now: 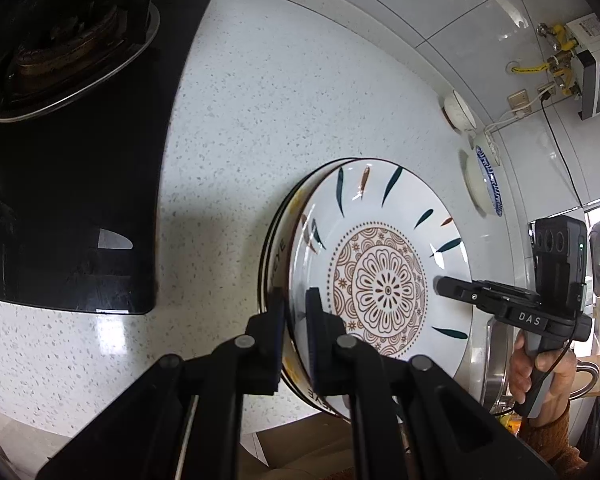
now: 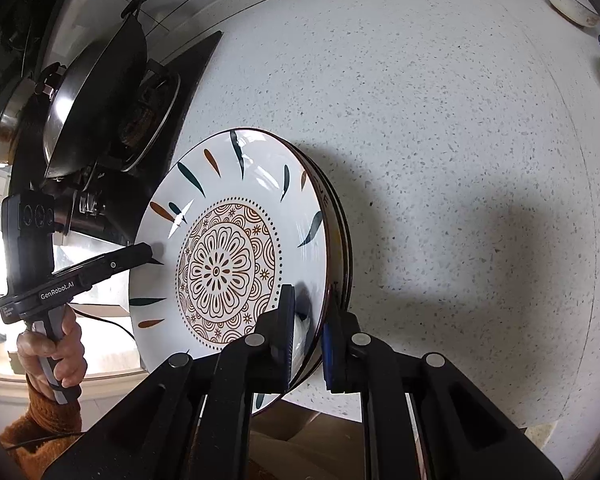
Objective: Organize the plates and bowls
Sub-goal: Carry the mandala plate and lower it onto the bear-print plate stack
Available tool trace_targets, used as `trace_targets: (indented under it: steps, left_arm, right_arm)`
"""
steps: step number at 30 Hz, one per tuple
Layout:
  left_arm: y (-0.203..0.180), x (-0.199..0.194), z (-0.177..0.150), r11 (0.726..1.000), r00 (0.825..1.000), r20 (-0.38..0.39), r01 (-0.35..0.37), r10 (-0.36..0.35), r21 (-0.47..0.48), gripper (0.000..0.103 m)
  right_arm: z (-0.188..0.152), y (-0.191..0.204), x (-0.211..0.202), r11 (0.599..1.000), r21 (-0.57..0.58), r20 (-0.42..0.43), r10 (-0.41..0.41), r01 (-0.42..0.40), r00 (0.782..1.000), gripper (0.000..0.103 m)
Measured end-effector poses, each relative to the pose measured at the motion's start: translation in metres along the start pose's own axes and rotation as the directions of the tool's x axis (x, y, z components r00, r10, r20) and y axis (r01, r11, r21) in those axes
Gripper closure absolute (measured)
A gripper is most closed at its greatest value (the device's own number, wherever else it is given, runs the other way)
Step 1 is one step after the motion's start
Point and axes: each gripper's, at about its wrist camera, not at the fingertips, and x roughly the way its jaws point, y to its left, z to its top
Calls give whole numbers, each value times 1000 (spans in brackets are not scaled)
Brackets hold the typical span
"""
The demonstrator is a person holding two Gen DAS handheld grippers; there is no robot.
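Note:
A stack of patterned plates (image 1: 380, 280) (image 2: 228, 264) with a brown mandala centre and leaf marks lies on the speckled white counter (image 1: 280, 120) near its front edge. My left gripper (image 1: 296, 308) is shut on the stack's rim, one finger over the top plate and one under the stack. My right gripper (image 2: 310, 320) is shut on the opposite rim in the same way. Each gripper shows in the other's view, clamped on the plates: the right one in the left wrist view (image 1: 444, 284), the left one in the right wrist view (image 2: 148, 252).
A black gas hob (image 1: 80, 200) with a burner sits on one side; a wok (image 2: 96, 92) and a pot stand on it. A white bowl (image 1: 458, 112) and a blue-rimmed bowl (image 1: 484, 188) stand near the tiled wall. A steel sink edge (image 1: 496, 360) lies beyond the plates.

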Motion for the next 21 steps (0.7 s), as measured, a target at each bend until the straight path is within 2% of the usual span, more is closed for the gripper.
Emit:
trace_targets:
  steps: [4,8,17,21]
  left_arm:
    - [0,-2,-2,1000,1000,7,5,-5,1,94]
    - [4,-2,-4,1000,1000,14,16,-15,-3,94]
    - [9,-11,-2,999,998,40,39,-39,-16,94]
    - [13,-19,-1,1000,998,60,10,-9,-13,94]
  right_arm:
    - [1,0,0,1000,4,-7,16,-16,1000,87]
    - [2,4,0,999,-3,-28,33,-33,999,74]
    - [9,11,2,1000,-1,-48,12,-12,999,73]
    - [12,12,2,1000,-5,-41,6,-6,999,72]
